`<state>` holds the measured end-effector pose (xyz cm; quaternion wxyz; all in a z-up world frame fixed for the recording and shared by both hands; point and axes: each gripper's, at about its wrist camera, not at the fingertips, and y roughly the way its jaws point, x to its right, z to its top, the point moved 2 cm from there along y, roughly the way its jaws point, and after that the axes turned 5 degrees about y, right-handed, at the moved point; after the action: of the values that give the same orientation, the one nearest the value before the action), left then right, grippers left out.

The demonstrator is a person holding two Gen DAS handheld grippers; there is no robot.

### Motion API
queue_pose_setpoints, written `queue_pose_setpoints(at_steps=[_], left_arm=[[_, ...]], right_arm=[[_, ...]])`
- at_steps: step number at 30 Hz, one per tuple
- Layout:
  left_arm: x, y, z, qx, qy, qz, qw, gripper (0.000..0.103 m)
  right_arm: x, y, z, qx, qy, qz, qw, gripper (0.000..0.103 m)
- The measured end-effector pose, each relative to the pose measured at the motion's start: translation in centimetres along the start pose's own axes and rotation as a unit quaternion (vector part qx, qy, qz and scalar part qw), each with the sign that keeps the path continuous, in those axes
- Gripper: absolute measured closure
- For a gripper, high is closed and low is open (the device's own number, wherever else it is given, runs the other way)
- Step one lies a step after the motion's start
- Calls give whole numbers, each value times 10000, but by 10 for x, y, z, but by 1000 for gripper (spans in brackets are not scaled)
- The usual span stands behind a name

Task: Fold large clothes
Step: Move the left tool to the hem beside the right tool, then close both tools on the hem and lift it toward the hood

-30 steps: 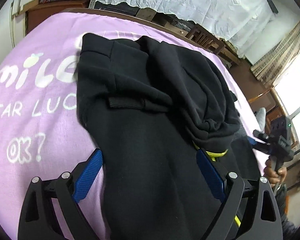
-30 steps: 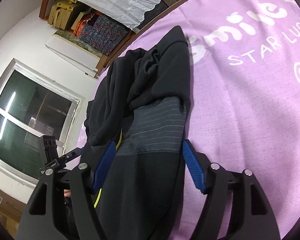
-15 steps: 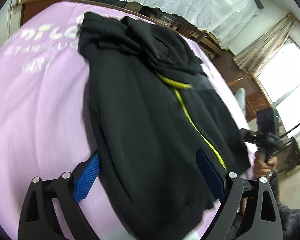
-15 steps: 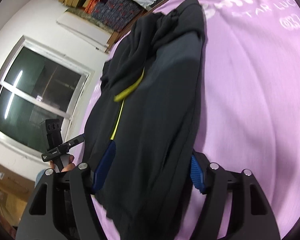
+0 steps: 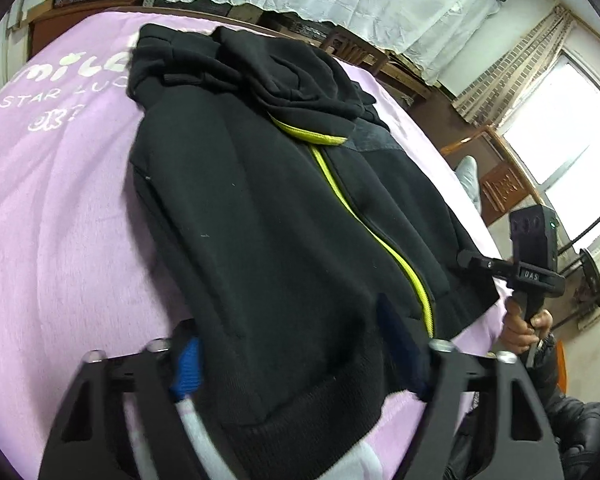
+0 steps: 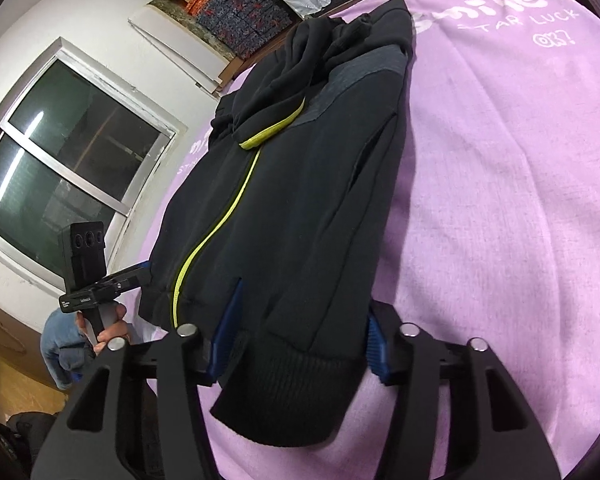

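The black hoodie (image 5: 268,216) lies front up on the purple bed cover (image 5: 60,240), its yellow zipper (image 5: 380,240) closed, the hood bunched at the far end and the ribbed hem (image 6: 300,376) hanging over the near edge of the bed. Each gripper has one hem corner between its fingers. The left gripper (image 5: 296,364) has just been closing, and the hem fills the space between the blue pads, but the picture is blurred there and I cannot tell if the pads already press the cloth. The right gripper (image 6: 304,340) has been closing too – its left pad lies against the fabric near the pocket and the right pad sits at the hem's outer edge, so it seems to pinch the hem, though the contact is partly hidden.

The risk, as I judge it, is an uneven hold. If one side grips only the top layer, or grips later than the other, the lift will pull the front away from the back and the fold line will go crooked. The thick hem may also slip out of half-closed fingers, and the loose hood could drag and wrinkle the body – the cover may be pulled along as well
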<state>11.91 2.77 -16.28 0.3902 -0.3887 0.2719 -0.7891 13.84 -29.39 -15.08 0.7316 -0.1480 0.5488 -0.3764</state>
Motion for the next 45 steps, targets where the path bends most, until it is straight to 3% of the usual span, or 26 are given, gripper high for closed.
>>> queue_pose_setpoints(at_steps=[1, 2, 4, 7, 11, 20, 25, 30, 35, 39, 42, 45], left_arm=[[-2, 0, 0, 3, -14, 104, 9999, 59], [-4, -1, -1, 14, -48, 198, 9998, 74], [-14, -5, -2, 64, -228, 265, 9994, 92], [-26, -16, -1, 212, -560, -113, 9981, 94], [-13, -33, 13, 556, -339, -100, 9978, 94], [0, -58, 60, 977, -78, -133, 9951, 94], [-7, -61, 92, 1091, -142, -131, 9938, 94], [-29, -57, 137, 1120, -356, -29, 9931, 94], [-65, -31, 185, 983, -706, 50, 9926, 94], [-101, 14, 221, 671, -1102, 195, 9915, 94], [-129, 55, 229, 374, -1375, 315, 9893, 93], [-152, 84, 223, 268, -1687, 93, 9853, 93]], right_arm=[[2, -1, 0, 18, -6, -28, 10000, 64], [4, -2, -2, 49, -7, -124, 9999, 77], [8, -6, -7, 151, 37, -66, 9999, 84], [10, -12, -6, 324, 144, 253, 9991, 88], [5, -24, 3, 485, 225, 773, 9956, 89], [-10, -50, 39, 771, 294, 1363, 9872, 89], [-24, -53, 75, 837, 300, 1494, 9848, 89], [-37, -51, 135, 999, 351, 1489, 9832, 89], [-32, -23, 203, 1085, 718, 1424, 9812, 89], [-10, 15, 251, 1045, 1118, 1251, 9803, 89], [17, 52, 277, 956, 1474, 1023, 9791, 89], [57, 87, 280, 780, 1974, 849, 9735, 89]])
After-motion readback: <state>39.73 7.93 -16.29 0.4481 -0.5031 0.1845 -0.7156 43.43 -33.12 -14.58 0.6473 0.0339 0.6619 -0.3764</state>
